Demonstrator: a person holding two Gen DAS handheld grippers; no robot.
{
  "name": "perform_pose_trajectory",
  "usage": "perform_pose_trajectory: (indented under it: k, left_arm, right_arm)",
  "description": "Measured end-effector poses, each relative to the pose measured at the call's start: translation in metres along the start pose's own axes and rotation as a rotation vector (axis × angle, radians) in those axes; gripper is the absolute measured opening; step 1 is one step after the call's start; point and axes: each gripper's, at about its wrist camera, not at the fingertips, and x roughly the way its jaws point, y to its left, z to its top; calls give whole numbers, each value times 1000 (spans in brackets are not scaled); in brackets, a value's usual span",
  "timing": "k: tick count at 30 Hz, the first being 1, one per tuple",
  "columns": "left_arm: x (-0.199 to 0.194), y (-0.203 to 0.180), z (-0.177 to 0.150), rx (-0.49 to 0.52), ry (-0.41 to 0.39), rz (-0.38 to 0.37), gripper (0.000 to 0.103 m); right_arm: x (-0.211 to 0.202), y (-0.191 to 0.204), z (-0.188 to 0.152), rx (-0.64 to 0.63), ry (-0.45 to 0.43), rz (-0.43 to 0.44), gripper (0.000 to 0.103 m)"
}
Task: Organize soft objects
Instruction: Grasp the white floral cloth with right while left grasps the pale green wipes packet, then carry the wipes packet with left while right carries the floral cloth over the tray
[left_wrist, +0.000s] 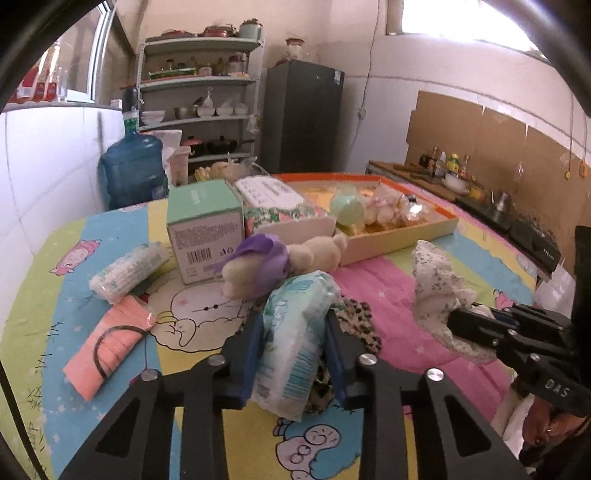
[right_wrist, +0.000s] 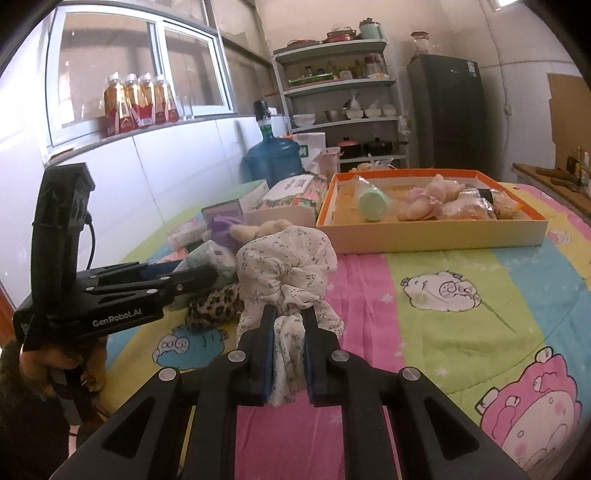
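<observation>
Nearest us, the left hand-held gripper (left_wrist: 293, 332) is clamped on a soft tissue pack (left_wrist: 295, 332) over a leopard-print cloth (left_wrist: 360, 321) on the cartoon-print surface (left_wrist: 388, 288), while the right hand-held gripper (right_wrist: 289, 325) pinches a white floral scrunchie (right_wrist: 284, 258) between narrow fingers. Beyond these we see a plush toy with a purple bow (left_wrist: 280, 258), a green box (left_wrist: 203, 229), and farther back the orange-rimmed tray (right_wrist: 436, 236) holding more soft items.

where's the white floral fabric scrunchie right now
The white floral fabric scrunchie is clamped in the right gripper, held above the pink stripe of the tablecloth, just right of the leopard-print cloth and short of the orange-rimmed tray.
</observation>
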Motion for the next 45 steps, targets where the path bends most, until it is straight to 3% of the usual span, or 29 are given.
perform_pose_trajectory:
  k: [18, 31, 45]
  left_arm:
    - [-53, -42, 35, -27, -154, -11, 25]
    - [-19, -78, 91, -35, -170, -46, 25]
    - [52, -123, 179, -22, -157, -37, 25]
  right_arm:
    - [-27, -13, 33, -30, -99, -18, 13]
    - [-46, -71, 79, -43, -169, -97, 13]
    - [-37, -157, 159, -82, -180, -141, 13]
